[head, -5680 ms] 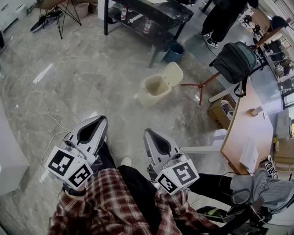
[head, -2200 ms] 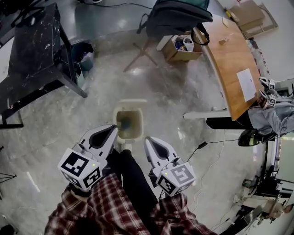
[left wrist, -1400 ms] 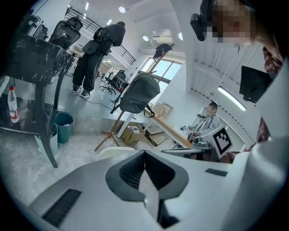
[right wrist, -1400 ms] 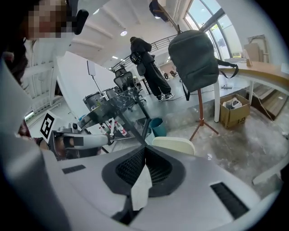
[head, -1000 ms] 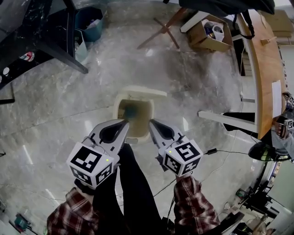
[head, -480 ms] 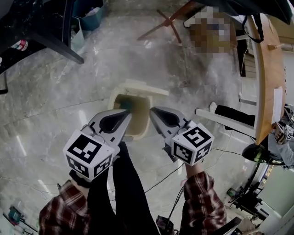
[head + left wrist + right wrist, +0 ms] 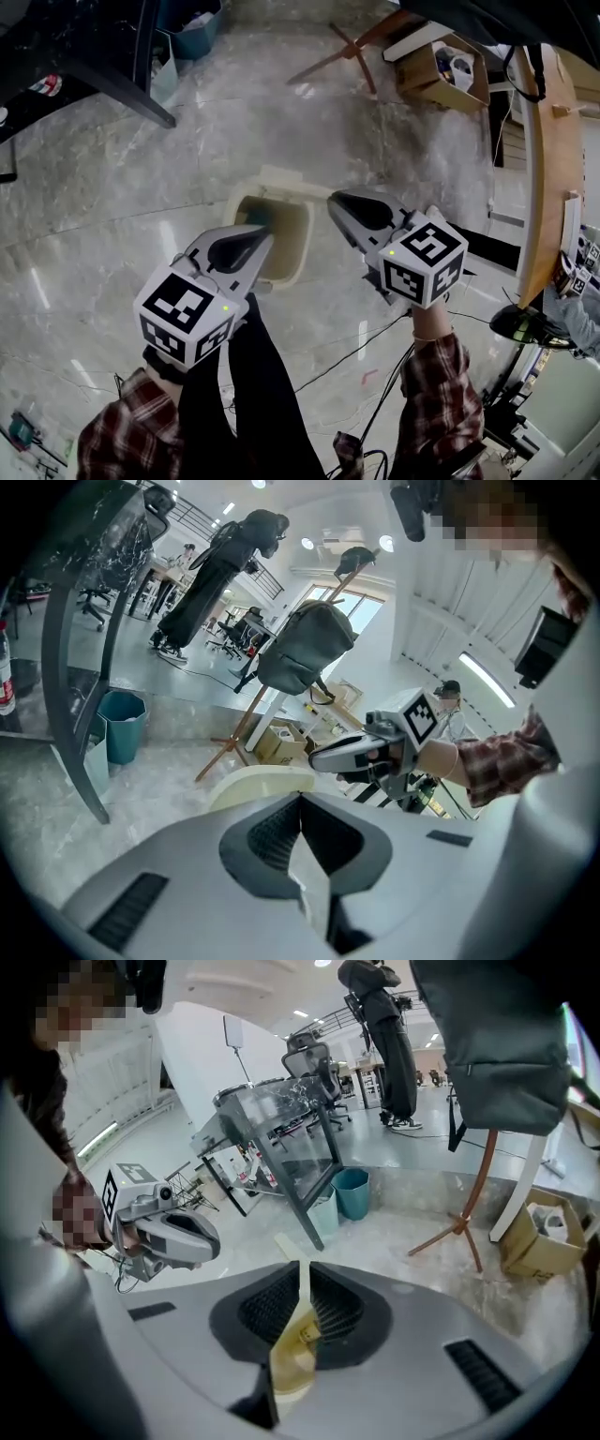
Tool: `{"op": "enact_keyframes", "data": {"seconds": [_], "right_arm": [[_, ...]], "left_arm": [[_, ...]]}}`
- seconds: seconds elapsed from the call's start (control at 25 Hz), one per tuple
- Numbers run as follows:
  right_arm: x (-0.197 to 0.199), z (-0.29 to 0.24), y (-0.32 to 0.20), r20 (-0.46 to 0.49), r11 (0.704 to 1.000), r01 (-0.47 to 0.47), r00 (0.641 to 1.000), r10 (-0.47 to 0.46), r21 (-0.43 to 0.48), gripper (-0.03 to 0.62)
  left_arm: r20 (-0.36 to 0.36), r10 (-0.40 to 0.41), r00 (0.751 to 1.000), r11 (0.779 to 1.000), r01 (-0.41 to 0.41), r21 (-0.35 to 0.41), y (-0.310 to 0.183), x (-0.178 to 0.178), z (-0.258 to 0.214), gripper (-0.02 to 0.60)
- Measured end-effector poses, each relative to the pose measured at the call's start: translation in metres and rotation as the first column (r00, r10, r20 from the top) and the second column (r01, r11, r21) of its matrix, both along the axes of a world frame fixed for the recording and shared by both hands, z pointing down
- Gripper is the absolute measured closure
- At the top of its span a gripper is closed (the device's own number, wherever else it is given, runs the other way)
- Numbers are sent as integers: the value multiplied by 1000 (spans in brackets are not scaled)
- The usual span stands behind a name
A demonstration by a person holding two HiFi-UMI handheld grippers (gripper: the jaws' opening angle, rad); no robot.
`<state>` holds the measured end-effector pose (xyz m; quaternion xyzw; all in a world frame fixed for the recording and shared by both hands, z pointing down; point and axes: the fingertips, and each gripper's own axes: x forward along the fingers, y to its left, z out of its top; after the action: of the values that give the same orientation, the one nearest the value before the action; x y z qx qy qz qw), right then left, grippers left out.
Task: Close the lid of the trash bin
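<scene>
A cream trash bin (image 7: 281,246) stands on the marble floor just ahead of my legs. Its lid (image 7: 284,178) is swung up at the far rim, so the dark inside shows. My left gripper (image 7: 263,234) is shut and empty, with its tip over the bin's near left rim. In the left gripper view the left gripper (image 7: 300,803) points at the raised lid (image 7: 258,782). My right gripper (image 7: 335,199) is shut and empty, beside the bin's right wall near the lid. The bin (image 7: 293,1358) shows below the right gripper (image 7: 300,1274) in its own view.
A black table (image 7: 75,56) and a teal bin (image 7: 192,19) are at the far left. Wooden stand legs (image 7: 352,52) and a cardboard box (image 7: 441,66) lie beyond the bin. A wooden desk (image 7: 544,159) runs along the right. Cables (image 7: 347,352) cross the floor near my feet.
I have walked up to the bin. In the last second my right gripper has moved right and forward, alongside the bin's right wall. The lid is still up.
</scene>
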<state>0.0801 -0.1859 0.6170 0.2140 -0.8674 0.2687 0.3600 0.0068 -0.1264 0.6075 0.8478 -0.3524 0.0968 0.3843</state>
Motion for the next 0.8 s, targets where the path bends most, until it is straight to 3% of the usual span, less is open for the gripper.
{"op": "enact_keyframes", "data": {"seconds": [0.2,0.4,0.6,0.8], "right_arm": [[-3,10,-16,-7,998,49,999,-49,-50,525],[-4,20,-29,4,993,47,999,-47,-107,525],[-3,27,-24,74,979,5,997,10,-202,525],[-4,28,-5,78,977,30,997,-13,-210,525]], "left_arm": [[10,-16,1000,1000,16,-11,3,-7,5,569],[15,-22,1000,1000,23,-10,3,-7,2,569],[11,-19,1000,1000,19,-14,3,-5,3,569],[2,-21,1000,999,21,-24,6,-5,5,569]]}}
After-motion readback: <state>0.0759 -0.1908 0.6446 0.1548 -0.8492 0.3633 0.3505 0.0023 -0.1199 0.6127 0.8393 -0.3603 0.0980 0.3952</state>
